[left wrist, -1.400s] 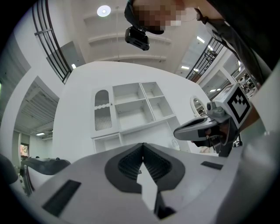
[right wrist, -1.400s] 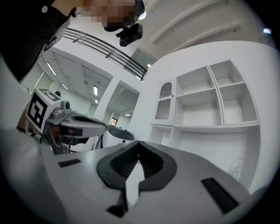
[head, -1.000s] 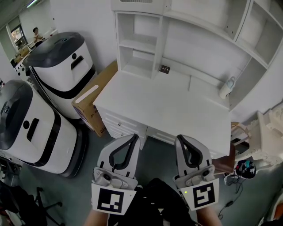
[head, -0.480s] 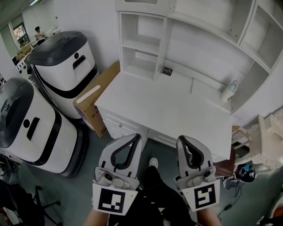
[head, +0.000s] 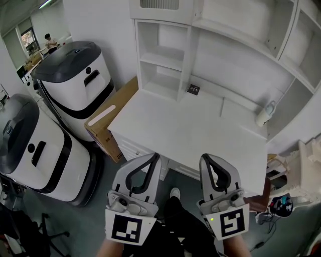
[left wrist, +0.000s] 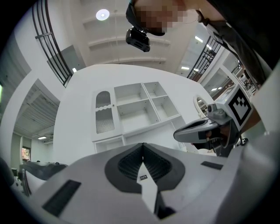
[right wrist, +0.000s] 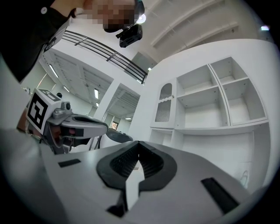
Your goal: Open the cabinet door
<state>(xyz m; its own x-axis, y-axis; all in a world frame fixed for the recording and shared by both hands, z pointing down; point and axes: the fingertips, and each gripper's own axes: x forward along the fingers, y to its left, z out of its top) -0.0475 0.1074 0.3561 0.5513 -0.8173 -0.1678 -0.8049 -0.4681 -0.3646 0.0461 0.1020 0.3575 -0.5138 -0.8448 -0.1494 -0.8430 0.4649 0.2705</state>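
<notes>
A white hutch stands on a white desk [head: 190,135]. Its closed slatted cabinet door [head: 160,7] is at the hutch's top left, also seen as the door [left wrist: 104,113] and the door [right wrist: 164,105] in the gripper views. My left gripper [head: 153,158] and right gripper [head: 204,159] hover side by side before the desk's front edge, well short of the door. Both are shut with nothing in them. The left gripper's tips [left wrist: 142,144] and the right gripper's tips [right wrist: 138,143] meet, aimed towards the hutch.
Two large white-and-black machines [head: 75,75] [head: 30,145] stand to the left, with a cardboard box [head: 108,118] leaning between them and the desk. A small white bottle [head: 264,114] stands at the desk's back right. Drawers [head: 135,148] sit under the desk. My shoe [head: 174,193] shows below.
Both grippers have been carried together towards the desk, which now sits closer and lower in the head view. More of the hutch's top shows. Both stay shut.
</notes>
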